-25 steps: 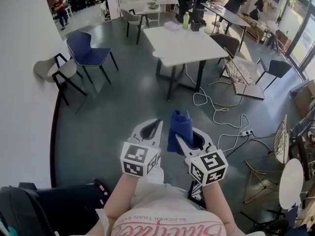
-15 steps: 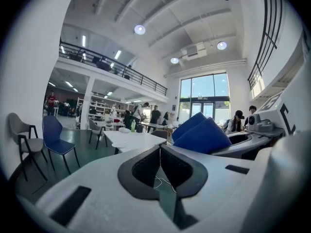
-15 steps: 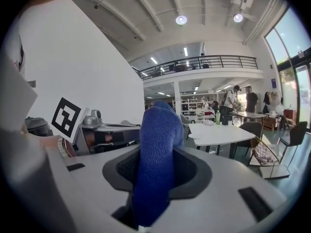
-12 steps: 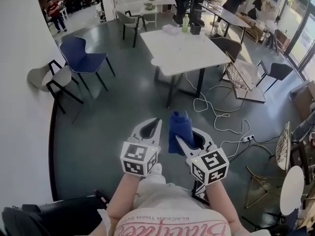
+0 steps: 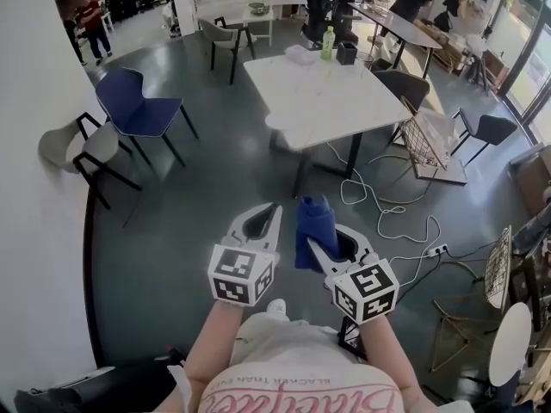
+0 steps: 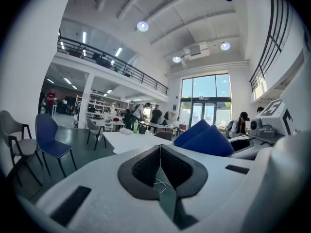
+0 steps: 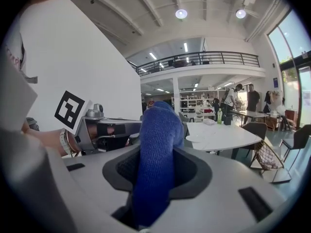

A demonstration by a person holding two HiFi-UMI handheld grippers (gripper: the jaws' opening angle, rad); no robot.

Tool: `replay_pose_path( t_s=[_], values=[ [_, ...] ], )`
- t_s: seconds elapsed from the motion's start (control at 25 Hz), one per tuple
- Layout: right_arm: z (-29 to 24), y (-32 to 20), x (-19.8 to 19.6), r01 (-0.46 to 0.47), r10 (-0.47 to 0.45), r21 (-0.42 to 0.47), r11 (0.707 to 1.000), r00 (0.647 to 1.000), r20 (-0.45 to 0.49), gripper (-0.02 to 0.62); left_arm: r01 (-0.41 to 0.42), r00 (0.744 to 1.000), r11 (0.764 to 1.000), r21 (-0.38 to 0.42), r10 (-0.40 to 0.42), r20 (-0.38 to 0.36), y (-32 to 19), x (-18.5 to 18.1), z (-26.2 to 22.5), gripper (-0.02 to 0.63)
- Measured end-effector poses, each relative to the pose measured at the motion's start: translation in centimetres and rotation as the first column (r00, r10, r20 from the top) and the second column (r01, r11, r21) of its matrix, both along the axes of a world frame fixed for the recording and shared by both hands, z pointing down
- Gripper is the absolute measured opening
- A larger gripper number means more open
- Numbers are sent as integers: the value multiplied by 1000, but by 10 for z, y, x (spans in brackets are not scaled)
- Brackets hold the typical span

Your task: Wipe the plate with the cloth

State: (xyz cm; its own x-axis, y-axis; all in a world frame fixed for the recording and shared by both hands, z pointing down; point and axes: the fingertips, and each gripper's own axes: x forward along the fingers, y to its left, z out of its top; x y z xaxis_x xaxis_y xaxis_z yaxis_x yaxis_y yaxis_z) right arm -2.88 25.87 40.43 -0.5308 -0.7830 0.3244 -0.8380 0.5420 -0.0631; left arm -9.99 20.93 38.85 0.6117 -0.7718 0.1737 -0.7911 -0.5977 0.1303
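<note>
Head view: nearest, the left gripper [image 5: 272, 210] is clamped shut on nothing, and the right gripper [image 5: 320, 249] just beside it pinches the blue cloth [image 5: 315, 226] upright. No plate can be made out, so wiping hasn't begun. The next move is probably to carry the cloth to the white table [image 5: 331, 93] ahead.

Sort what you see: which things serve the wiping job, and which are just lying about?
Job in hand: blue cloth, clamped in the right gripper; left gripper, shut and empty.
Lying about: white table, green bottle, blue chair, floor cables.
</note>
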Motion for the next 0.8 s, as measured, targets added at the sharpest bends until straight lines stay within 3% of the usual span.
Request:
replay_pose_path(
  t_s=[0.8],
  values=[
    [23, -102, 12, -17, 20, -52, 998, 998, 51, 135, -8, 1000, 998, -58, 8, -6, -100, 8, 27, 3]
  ],
)
